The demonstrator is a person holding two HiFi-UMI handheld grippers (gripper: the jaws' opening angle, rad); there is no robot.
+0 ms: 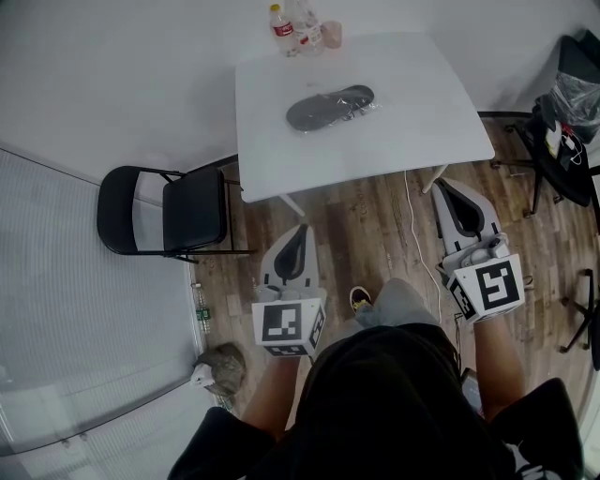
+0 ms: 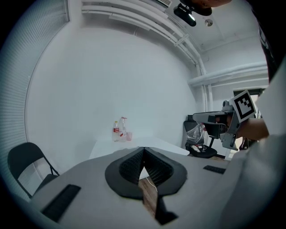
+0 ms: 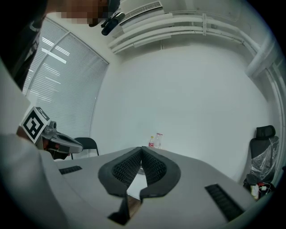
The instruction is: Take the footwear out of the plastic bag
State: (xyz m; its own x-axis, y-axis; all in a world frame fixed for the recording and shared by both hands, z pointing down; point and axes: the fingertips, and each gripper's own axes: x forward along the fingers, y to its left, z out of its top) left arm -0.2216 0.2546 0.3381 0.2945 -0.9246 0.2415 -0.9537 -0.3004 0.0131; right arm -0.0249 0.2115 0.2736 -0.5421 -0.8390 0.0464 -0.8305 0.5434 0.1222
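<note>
**Both claws clenched and empty, bagged shoe lying on table**

The person is standing in front of the white table (image 1: 394,141), holding both grippers low near the body and well apart from the table top. The L gripper (image 1: 301,232) is pointing fwd over the wood floor (image 1: 361,230). Its jaws are pressing together w/ nothing btw them. The R gripper (image 1: 439,185) is doing the same near the table's front right corner, jaws clenched and empty.

The dark shoe (image 1: 330,106) is lying flat near the middle of the table, inside the clear plastic bag (image 1: 369,111). It is probably a slipper, but the view is too far to be sure.

Two bottles (image 1: 281,22) are standing at the back edge of the table. A black folding chair (image 1: 178,211) is standing left of the table. A white cable (image 1: 412,225) is running down from the front edge to the floor.
</note>
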